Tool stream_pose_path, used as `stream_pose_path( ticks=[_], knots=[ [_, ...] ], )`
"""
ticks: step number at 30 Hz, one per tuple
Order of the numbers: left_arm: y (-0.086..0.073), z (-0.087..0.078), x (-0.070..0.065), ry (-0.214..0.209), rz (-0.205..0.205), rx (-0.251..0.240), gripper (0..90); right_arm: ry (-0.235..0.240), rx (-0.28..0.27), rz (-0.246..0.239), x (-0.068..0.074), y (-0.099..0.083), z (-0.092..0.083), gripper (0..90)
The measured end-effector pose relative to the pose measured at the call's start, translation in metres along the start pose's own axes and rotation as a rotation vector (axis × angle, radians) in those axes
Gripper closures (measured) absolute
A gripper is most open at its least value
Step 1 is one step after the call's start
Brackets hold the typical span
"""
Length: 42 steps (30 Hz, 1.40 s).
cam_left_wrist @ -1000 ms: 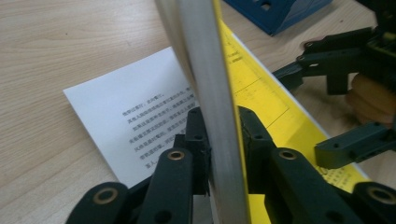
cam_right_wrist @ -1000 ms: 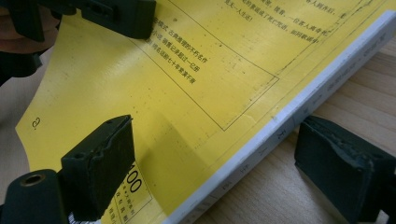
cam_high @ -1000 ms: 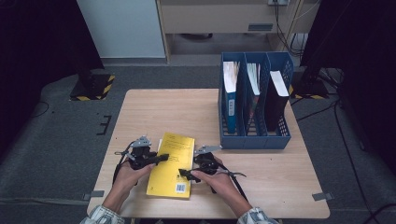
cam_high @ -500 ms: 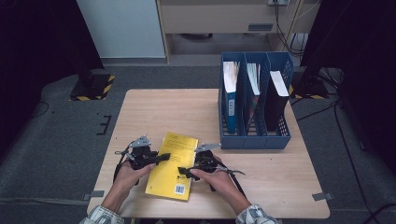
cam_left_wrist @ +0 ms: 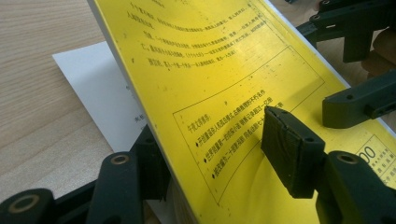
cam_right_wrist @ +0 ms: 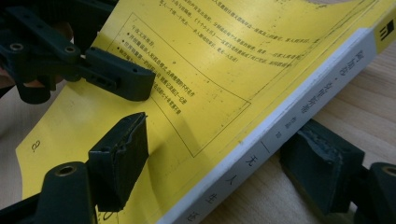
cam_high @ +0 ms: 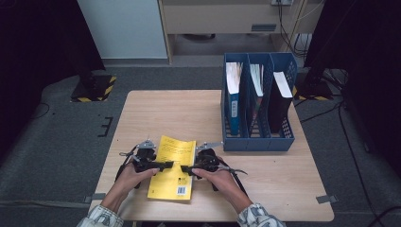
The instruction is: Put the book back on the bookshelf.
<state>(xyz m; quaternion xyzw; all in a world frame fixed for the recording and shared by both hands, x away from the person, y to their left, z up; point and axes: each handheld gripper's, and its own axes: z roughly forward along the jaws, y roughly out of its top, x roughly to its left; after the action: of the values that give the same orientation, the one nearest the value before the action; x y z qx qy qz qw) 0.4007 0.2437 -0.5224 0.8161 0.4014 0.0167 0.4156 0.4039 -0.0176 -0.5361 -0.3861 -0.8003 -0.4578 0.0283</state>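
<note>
Two hand-held grippers are seen meeting over a yellow book [cam_high: 172, 168] that lies near the front edge of a wooden table [cam_high: 189, 113], well apart from a blue file rack [cam_high: 257, 139] at the table's right side. The left gripper [cam_high: 163, 165] is brought in from the book's left edge; its jaws have just been opening and are seen parted, one under the book's edge and the other lifted clear above the yellow cover [cam_left_wrist: 219, 70], so the book sits between them without being pinched. A white sheet [cam_left_wrist: 100, 100] is glimpsed on the table beneath the book in the left gripper view. The right gripper [cam_high: 187, 169] is set against the spine side; its jaws have just been closing, one above the cover and one low beside the white spine [cam_right_wrist: 280, 126] at table level, and a gap is visible at both pads, so no grip is made.
</note>
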Motion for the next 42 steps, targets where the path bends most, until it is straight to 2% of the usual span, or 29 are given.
stream_pose_path(
  ticks=[7, 10, 17, 19, 21, 25, 29, 31, 36, 39, 42],
  knots=[
    [-0.001, 0.000, 0.002, -0.036, -0.017, -0.016, 44.0, 0.024, 0.012, 0.022, 0.000, 0.007, 0.008, 26.3],
    [-0.001, -0.001, 0.001, -0.038, -0.019, -0.021, 43.9, 0.025, 0.015, 0.024, 0.001, 0.009, 0.011, 28.8],
    [0.000, -0.002, -0.002, -0.026, 0.012, -0.012, 44.1, 0.027, 0.014, 0.043, 0.002, 0.013, 0.015, 37.0],
    [0.000, -0.002, 0.000, -0.028, 0.005, -0.012, 43.6, 0.026, 0.007, 0.055, 0.002, 0.013, 0.014, 40.9],
    [0.000, -0.003, 0.001, -0.025, -0.005, -0.011, 40.5, 0.029, -0.001, 0.044, 0.002, 0.014, 0.012, 44.0],
    [0.001, -0.003, 0.001, -0.006, -0.001, -0.001, 37.3, 0.020, 0.008, 0.045, 0.003, 0.016, 0.012, 46.5],
    [0.000, -0.007, 0.005, 0.009, -0.017, 0.002, 36.8, 0.025, 0.003, 0.046, 0.002, 0.017, 0.011, 49.4],
    [-0.001, -0.010, 0.009, 0.014, -0.026, 0.001, 38.9, 0.025, 0.006, 0.046, 0.002, 0.017, 0.011, 49.8],
    [-0.002, -0.019, 0.016, -0.017, -0.048, -0.012, 52.2, 0.029, 0.010, 0.047, 0.002, 0.018, 0.011, 49.8],
    [-0.001, -0.022, 0.018, -0.033, -0.069, -0.023, 60.9, 0.027, 0.023, 0.046, 0.002, 0.019, 0.011, 49.9],
    [0.002, -0.023, 0.017, -0.031, -0.072, -0.016, 65.7, 0.025, 0.030, 0.041, 0.003, 0.022, 0.010, 50.8]
  ],
)
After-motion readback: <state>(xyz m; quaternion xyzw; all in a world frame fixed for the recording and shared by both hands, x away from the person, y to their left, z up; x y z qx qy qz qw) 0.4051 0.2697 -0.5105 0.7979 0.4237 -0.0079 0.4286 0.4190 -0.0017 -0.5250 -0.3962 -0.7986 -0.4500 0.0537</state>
